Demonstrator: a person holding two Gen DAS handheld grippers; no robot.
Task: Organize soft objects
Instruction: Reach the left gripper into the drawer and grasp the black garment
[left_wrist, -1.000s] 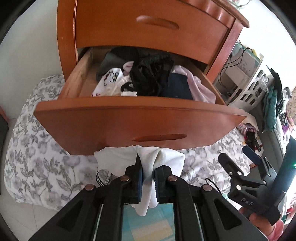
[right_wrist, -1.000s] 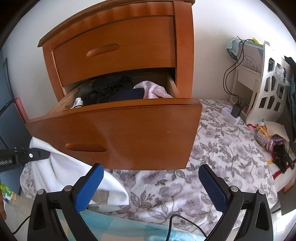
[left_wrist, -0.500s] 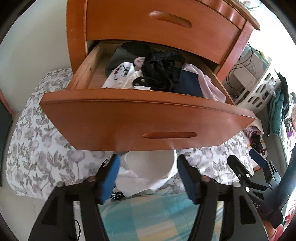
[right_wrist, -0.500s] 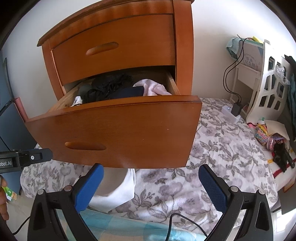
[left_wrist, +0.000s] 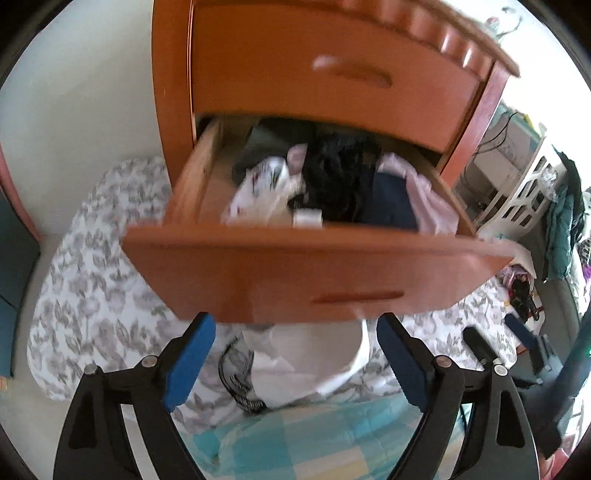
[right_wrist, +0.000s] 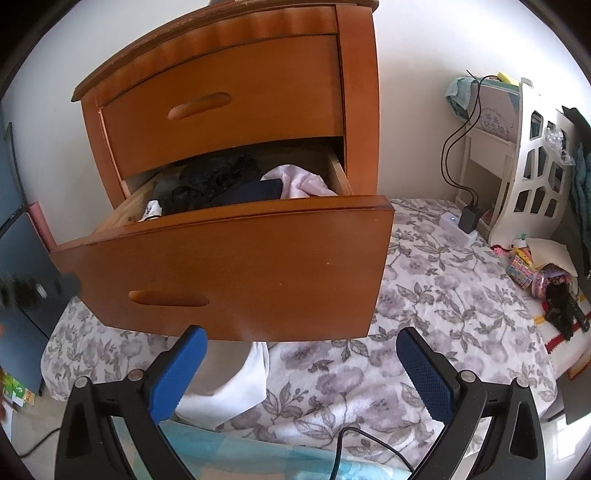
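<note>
A white garment (left_wrist: 306, 365) lies on the floral bedspread under the open lower drawer (left_wrist: 295, 273) of a wooden nightstand; it also shows in the right wrist view (right_wrist: 229, 384). The drawer holds a heap of clothes: black lace (left_wrist: 336, 181), a navy piece (left_wrist: 388, 206), a pink piece (left_wrist: 428, 199) and a white printed piece (left_wrist: 258, 192). My left gripper (left_wrist: 295, 362) is open and empty, just above the white garment. My right gripper (right_wrist: 299, 373) is open and empty, in front of the drawer front (right_wrist: 229, 273).
The upper drawer (right_wrist: 221, 99) is shut. A white shelf unit (right_wrist: 532, 166) with cables and a charger (right_wrist: 469, 218) stands at the right. Small toys and clutter (right_wrist: 543, 273) lie on the bedspread's right side. A light blue checked blanket (left_wrist: 314, 443) lies nearest me.
My left gripper has let go of the white garment, opened wide and pulled up and back. The garment has dropped onto the bedspread under the drawer. The right gripper has barely moved.
</note>
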